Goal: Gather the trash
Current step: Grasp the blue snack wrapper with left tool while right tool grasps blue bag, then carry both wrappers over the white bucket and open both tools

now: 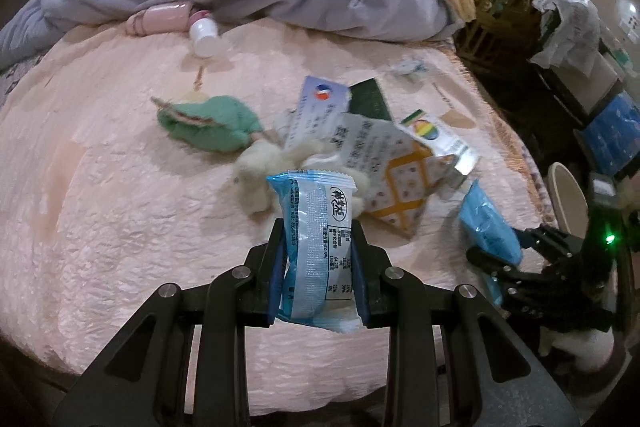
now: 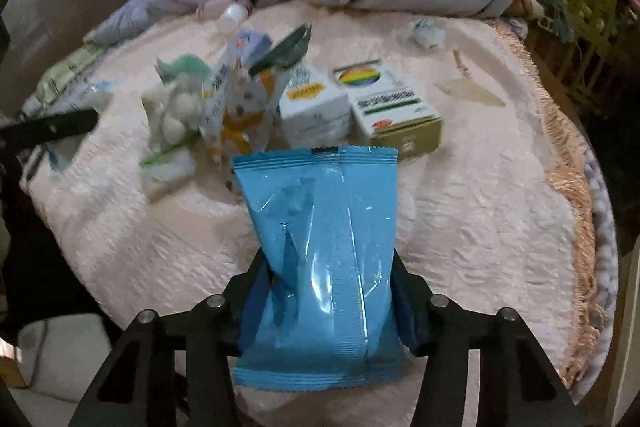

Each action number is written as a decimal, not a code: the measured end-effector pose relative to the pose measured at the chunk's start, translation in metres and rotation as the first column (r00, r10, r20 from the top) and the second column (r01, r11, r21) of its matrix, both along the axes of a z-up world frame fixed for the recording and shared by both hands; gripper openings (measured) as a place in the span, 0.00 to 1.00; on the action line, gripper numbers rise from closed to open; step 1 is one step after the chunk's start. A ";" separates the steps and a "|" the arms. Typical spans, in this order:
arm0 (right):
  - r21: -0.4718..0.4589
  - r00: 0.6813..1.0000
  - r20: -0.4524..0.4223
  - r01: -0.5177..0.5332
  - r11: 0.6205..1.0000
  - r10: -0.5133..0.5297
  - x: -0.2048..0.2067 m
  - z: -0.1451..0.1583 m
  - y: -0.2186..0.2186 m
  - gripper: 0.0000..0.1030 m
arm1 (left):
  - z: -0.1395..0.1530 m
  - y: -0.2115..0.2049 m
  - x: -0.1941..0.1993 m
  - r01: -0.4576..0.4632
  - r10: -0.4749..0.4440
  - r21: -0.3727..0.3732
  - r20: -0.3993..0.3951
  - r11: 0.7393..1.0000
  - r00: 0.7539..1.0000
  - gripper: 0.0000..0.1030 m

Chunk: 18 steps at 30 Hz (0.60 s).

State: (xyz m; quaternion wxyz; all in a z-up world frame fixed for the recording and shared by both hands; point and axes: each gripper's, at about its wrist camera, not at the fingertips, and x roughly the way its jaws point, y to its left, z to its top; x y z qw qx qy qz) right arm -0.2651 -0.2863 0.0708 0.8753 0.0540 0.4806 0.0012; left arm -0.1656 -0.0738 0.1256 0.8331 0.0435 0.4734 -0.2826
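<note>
Now | L claw (image 1: 318, 269) clamps crinkly printed wrapper (image 1: 316, 227) | R claw (image 2: 326, 297) grips glossy blue pouch (image 2: 324, 247) | quilted pink bedspread (image 1: 120, 207)

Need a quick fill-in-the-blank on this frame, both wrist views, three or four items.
1. The left gripper is shut on a blue-and-white snack ____.
2. The right gripper is closed on a plain ____ packet.
3. The white bottle near the grey bedding lies on its ____.
4. The green cloth lies on the ____ bedspread.

Missing words: wrapper; blue; side; pink
</note>
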 end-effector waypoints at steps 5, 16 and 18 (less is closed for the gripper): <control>-0.003 0.998 0.060 0.035 0.999 -0.035 -0.019 0.031 -0.021 0.51 | 0.009 -0.029 -0.009 0.043 -0.043 -0.018 0.020 0.999 0.999 0.26; 0.012 0.980 0.102 0.170 0.985 -0.170 -0.044 0.049 -0.064 0.52 | 0.019 -0.109 -0.034 0.161 -0.162 0.009 0.080 0.987 0.984 0.26; 0.014 0.976 0.101 0.193 0.981 -0.193 -0.049 0.049 -0.074 0.52 | 0.020 -0.122 -0.038 0.184 -0.184 0.013 0.086 0.983 0.979 0.26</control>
